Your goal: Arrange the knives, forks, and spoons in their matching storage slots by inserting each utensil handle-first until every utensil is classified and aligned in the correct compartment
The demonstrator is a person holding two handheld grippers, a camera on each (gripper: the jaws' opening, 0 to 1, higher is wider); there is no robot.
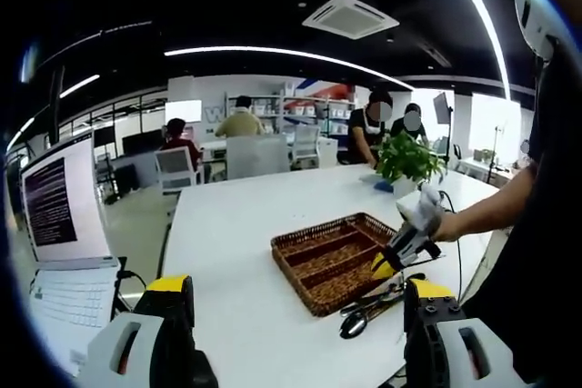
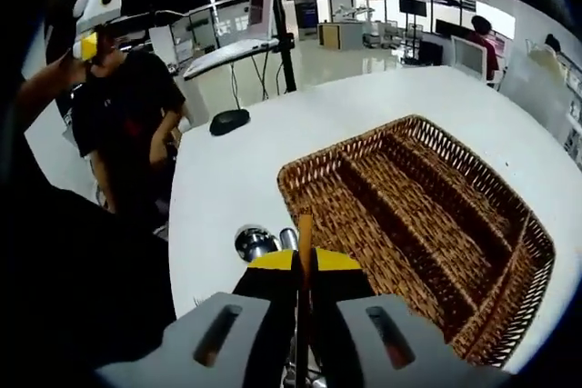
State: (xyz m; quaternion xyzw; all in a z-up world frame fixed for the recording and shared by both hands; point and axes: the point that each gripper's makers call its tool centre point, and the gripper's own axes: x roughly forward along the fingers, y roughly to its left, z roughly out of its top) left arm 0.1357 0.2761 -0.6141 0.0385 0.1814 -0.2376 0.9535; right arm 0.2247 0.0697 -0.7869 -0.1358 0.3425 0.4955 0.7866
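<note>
Hovering spread and empty over the white worktop point(image 1: 236, 224), the left tongs point(image 1: 296, 315) are seen; the right tongs point(image 2: 305, 270) are clamped on a wooden utensil handle point(image 2: 305, 233) beside the wicker tray point(image 2: 409, 206), remaining utensils point(image 1: 373, 302) heaped alongside.

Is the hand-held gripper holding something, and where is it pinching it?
The right hand-held gripper pinches one utensil by its thin, brownish handle; its other end is hidden. The left hand-held gripper holds nothing.
</note>
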